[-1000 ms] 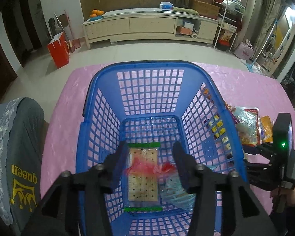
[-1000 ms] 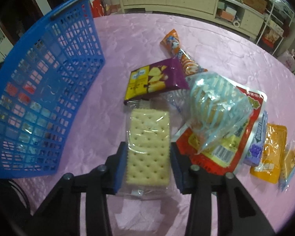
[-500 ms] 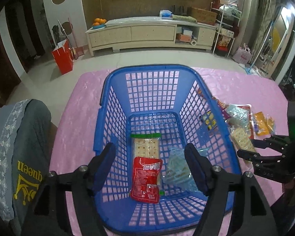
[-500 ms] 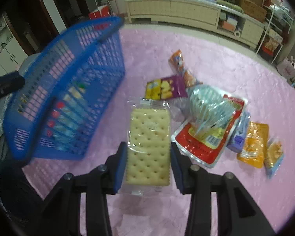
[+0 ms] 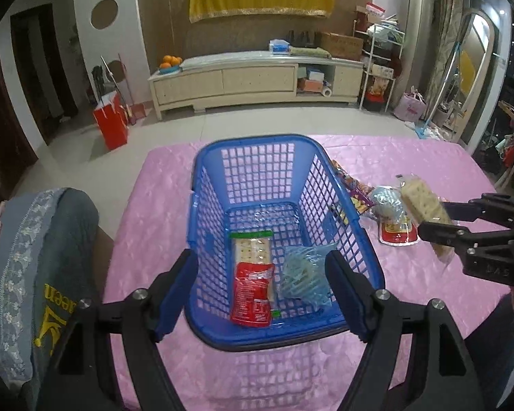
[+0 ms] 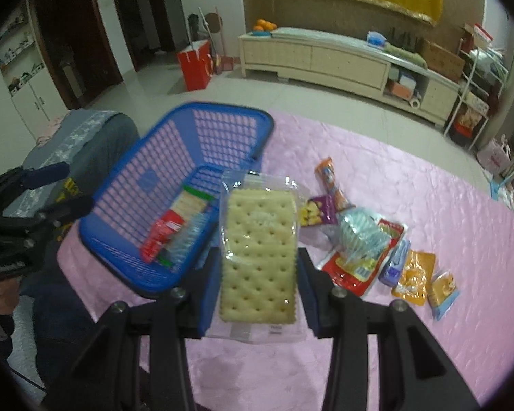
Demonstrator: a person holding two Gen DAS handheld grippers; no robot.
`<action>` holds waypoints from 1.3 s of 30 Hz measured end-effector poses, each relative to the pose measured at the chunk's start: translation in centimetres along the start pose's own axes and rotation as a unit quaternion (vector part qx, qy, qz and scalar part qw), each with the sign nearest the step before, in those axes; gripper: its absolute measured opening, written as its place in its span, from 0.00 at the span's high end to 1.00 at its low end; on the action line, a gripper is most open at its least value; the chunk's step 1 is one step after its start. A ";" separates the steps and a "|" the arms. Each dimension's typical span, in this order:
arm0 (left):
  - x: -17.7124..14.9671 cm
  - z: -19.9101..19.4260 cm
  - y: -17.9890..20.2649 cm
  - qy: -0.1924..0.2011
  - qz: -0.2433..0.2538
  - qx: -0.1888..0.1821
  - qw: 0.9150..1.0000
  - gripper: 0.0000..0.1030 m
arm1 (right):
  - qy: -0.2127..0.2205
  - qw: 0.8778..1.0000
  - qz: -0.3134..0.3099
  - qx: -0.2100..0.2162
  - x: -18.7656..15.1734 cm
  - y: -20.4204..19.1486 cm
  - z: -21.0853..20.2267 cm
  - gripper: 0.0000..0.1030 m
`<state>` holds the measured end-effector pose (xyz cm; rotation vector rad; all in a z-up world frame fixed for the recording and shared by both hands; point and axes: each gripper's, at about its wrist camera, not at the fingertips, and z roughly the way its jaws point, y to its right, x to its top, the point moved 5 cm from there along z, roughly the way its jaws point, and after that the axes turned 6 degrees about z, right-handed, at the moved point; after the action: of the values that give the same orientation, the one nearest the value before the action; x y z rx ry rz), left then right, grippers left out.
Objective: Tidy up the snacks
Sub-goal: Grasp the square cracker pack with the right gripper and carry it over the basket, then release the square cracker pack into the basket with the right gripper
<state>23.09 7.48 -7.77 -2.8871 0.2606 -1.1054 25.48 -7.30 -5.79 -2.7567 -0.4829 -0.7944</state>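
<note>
Lifted off the pink tablecloth (image 6: 411, 178), the cracker pack (image 6: 259, 253) hangs clamped in the right gripper (image 6: 259, 281) at about 3 o'clock of the blue basket (image 5: 366, 239), while the left gripper (image 5: 260, 287), its jaws having just been opening, stands apart and empty above the red packet (image 5: 253, 293) dropped inside, so one more snack is stowed and another heads in.

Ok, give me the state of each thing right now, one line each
Left gripper: jaws open, have just been opening, nothing between them.
Right gripper: jaws shut on cracker pack, lifted off the table.
Blue basket: upright, holding three snacks.
Red packet: lying in basket.
</note>
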 end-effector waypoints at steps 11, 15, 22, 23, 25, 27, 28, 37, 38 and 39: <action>1.0 -1.3 -1.1 0.019 0.022 0.004 1.000 0.27 | 0.022 0.998 -0.060 0.023 2.9 -4.6 -1.5 0.54; 1.3 -0.6 -2.0 0.023 0.014 0.006 1.000 0.27 | 0.025 0.995 -0.087 0.032 4.7 -5.9 -0.4 0.54; 1.5 1.4 -3.1 0.007 0.029 0.023 0.999 0.27 | 0.011 0.992 -0.118 0.033 6.6 -7.3 3.3 0.54; 1.6 1.8 -3.4 0.005 0.027 0.026 0.999 0.27 | 0.007 0.993 -0.116 0.036 6.9 -7.3 3.8 0.54; 2.0 2.3 -4.0 0.003 0.025 0.029 0.999 0.27 | -0.003 0.993 -0.110 0.040 7.5 -7.2 5.2 0.54; 2.3 2.8 -4.5 0.001 0.021 0.032 0.999 0.27 | -0.008 0.994 -0.104 0.038 8.0 -7.2 6.5 0.54; 2.5 3.1 -4.8 0.000 0.018 0.033 0.999 0.27 | -0.009 0.994 -0.102 0.035 8.2 -7.2 6.9 0.54; 3.0 6.1 -6.4 -0.015 -0.005 0.029 0.999 0.27 | -0.030 0.995 -0.094 0.014 9.0 -6.7 10.9 0.54; 3.0 6.3 -6.4 -0.016 -0.005 0.028 0.999 0.27 | -0.025 0.995 -0.097 0.008 9.1 -6.6 11.1 0.54; 3.0 6.5 -6.5 -0.016 -0.006 0.028 0.999 0.27 | -0.021 0.994 -0.105 0.003 9.2 -6.7 11.4 0.54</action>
<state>30.48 13.23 -10.01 -2.8578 0.2073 -1.0509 35.67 4.59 -9.27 -2.7525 -0.7933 -0.7798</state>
